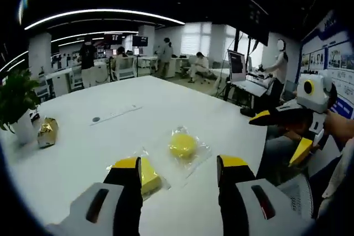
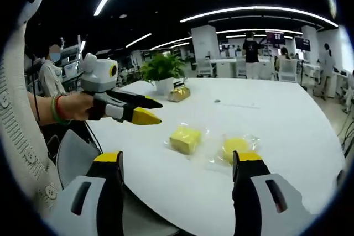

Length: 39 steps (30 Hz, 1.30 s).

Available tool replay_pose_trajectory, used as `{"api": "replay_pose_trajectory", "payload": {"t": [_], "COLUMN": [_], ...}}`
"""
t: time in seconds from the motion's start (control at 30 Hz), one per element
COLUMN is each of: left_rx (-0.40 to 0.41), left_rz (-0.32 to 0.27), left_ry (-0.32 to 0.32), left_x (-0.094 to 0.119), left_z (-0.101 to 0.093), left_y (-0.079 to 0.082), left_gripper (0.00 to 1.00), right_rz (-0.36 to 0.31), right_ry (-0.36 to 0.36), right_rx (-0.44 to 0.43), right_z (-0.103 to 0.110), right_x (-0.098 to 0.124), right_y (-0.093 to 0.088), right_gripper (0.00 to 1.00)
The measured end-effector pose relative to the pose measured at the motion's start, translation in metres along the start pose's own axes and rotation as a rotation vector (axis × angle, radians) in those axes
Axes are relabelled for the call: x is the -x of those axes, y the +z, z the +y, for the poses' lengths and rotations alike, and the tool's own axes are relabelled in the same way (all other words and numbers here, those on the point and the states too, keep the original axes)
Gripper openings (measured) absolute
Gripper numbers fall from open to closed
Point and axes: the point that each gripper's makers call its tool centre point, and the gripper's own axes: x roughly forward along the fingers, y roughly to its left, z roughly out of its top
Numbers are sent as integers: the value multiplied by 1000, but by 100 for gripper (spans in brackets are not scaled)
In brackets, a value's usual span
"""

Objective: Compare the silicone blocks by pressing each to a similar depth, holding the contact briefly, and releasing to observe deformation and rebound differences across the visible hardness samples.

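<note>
Two yellow silicone blocks lie in clear plastic bags on the white table (image 1: 166,95). The square block (image 1: 149,176) is partly hidden behind one finger of my left gripper (image 1: 181,164), which hovers open just above and in front of it. The round block (image 1: 182,145) lies slightly farther off, between the jaws' lines. My right gripper (image 1: 279,136) reaches in from the right, off the table edge, jaws apart. In the right gripper view, my right gripper (image 2: 177,158) is open and holds nothing. Beyond it lie the square block (image 2: 185,138) and the round block (image 2: 235,147). The left gripper (image 2: 154,111) is held by a hand.
A potted plant (image 1: 14,100) (image 2: 162,70) and a small gold-wrapped object (image 1: 48,131) (image 2: 180,92) stand near one table edge. A grey chair (image 2: 74,153) sits by the near edge. Desks, monitors and several people fill the room beyond.
</note>
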Motion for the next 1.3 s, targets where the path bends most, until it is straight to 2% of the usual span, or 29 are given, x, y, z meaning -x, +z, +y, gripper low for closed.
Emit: {"api": "replay_pose_trajectory", "payload": {"t": [0.13, 0.27, 0.47, 0.63, 0.87, 1.3], "left_rx": [-11, -16, 13, 46, 36, 19], "left_rz": [61, 71, 64, 82, 99, 91], "left_ry": [26, 43, 63, 69, 57, 36], "left_x": [28, 53, 81, 87, 85, 87], "left_z": [7, 9, 9, 7, 1, -8], "left_y": [-25, -34, -43, -51, -54, -50], "left_gripper": [59, 71, 79, 81, 82, 82], "right_rz": [-9, -4, -14, -19, -29, -12], "right_ry": [-5, -1, 16, 34, 35, 16], "right_rx": [-4, -27, -28, -15, -12, -14], "right_z": [0, -2, 2, 10, 16, 19], "right_x": [-2, -1, 2, 4, 10, 16], "right_y": [-3, -9, -9, -10, -11, -18], "right_gripper": [81, 82, 83, 84, 83, 81]}}
